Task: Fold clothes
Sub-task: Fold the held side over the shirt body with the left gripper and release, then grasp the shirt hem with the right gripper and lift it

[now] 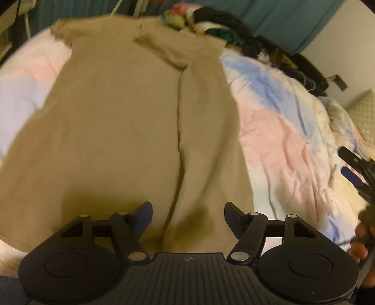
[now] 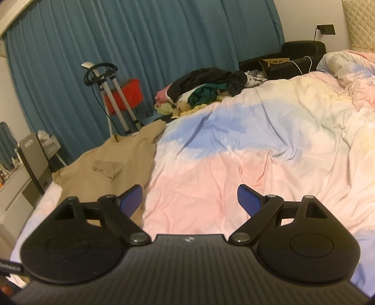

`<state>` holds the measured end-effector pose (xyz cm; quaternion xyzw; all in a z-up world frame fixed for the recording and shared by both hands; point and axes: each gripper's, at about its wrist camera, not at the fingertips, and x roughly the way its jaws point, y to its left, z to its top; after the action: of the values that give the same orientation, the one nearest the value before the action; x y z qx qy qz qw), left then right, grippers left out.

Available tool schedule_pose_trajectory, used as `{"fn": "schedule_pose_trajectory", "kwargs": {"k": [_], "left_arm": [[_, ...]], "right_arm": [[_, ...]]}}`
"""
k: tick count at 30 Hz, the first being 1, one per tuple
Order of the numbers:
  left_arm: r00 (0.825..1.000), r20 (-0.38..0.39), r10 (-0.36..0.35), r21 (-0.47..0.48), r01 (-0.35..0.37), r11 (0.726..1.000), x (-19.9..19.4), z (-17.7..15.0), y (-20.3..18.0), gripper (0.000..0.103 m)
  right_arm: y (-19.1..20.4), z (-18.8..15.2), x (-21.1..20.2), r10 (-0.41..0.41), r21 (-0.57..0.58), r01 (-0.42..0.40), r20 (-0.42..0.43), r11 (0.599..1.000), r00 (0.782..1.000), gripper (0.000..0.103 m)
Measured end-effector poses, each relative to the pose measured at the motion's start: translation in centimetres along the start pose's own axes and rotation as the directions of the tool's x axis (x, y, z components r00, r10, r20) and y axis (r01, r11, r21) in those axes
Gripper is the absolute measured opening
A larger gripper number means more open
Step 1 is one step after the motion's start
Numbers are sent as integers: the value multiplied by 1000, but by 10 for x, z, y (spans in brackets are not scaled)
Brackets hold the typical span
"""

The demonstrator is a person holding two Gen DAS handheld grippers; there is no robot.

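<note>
just tan shirt (image 1: 121,131) on duvet (image 1: 281,131)

Curtains: teal curtain (image 2: 145,42) in long folds across the far side.
Wall: pale strip at right with a dark socket plate (image 2: 326,29).
Bed: duvet (image 2: 246,150) in pink, blue and cream patches, creased.
Bedside: black rounded stand (image 2: 302,48); quilted headboard (image 2: 362,21) at far right.
Light: dim, warm, yellowish.
</note>
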<state>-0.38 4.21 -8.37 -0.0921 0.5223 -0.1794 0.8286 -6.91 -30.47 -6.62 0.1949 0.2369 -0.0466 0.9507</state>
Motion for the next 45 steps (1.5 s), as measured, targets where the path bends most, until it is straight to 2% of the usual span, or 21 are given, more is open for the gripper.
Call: {"fn": "schedule_pose_trajectory", "kwargs": {"k": [3,6,7,8,11,15,18,19,21,23,24,26,28,35,40,44,45], "left_arm": [[997,-70,11,-59,-15,998,26,3,13,65],[990,-139,-7,-105,-7,994,42,5,21,47],[989,-147,-21,-106,5,994,42,6,22,23],[988,-151,-29,-100,14,995,41,5,22,3],[992,-121,-19,-34,15,999,27,-1,12,3],[989,-100,107,45,-103,994,24,-13,0,2],[993,-45,112,74,-108,991,18,-13,-7,4],[994,-17,109,81,-107,991,13,-12,-9,9],[993,45,106,108,-110,988,2,-11,-16,26],[989,111,97,137,-112,984,-8,-10,-24,58],[986,140,95,142,-115,983,-11,-9,-28,65],[977,197,86,145,-116,983,-19,-4,-35,94],[967,242,78,139,-114,984,-21,3,-44,98],[928,354,116,117,-167,979,-27,25,-63,99],[883,464,68,104,-130,986,-58,40,-80,101],[848,530,-19,181,-91,979,-69,49,-105,103],[851,524,-39,220,-91,971,-67,50,-112,103]], "right_arm": [[4,-5,6,0,-9,0,-24,1000,1000,89],[9,-9,11,-2,-28,1,-45,1000,999,89],[11,-11,12,-3,-36,1,-51,999,999,89],[12,-12,13,-2,-43,0,-55,999,999,89],[18,-14,14,12,-60,-15,-60,998,998,89],[23,-16,13,27,-77,-32,-63,997,998,89],[27,-17,12,35,-89,-41,-64,995,997,89],[28,-17,12,38,-92,-44,-65,995,997,89],[29,-17,10,44,-94,-49,-59,994,997,89],[29,-17,8,47,-92,-52,-51,994,998,89],[29,-16,7,50,-90,-54,-46,994,998,89],[30,-15,5,57,-89,-61,-38,994,998,89],[34,-15,3,67,-102,-70,-29,992,997,89],[43,-14,-8,94,-135,-90,23,987,995,89],[43,-11,-17,102,-120,-91,88,989,991,89],[42,-10,-21,91,-112,-77,127,991,988,89],[41,-10,-22,87,-110,-72,135,991,987,89]]}}
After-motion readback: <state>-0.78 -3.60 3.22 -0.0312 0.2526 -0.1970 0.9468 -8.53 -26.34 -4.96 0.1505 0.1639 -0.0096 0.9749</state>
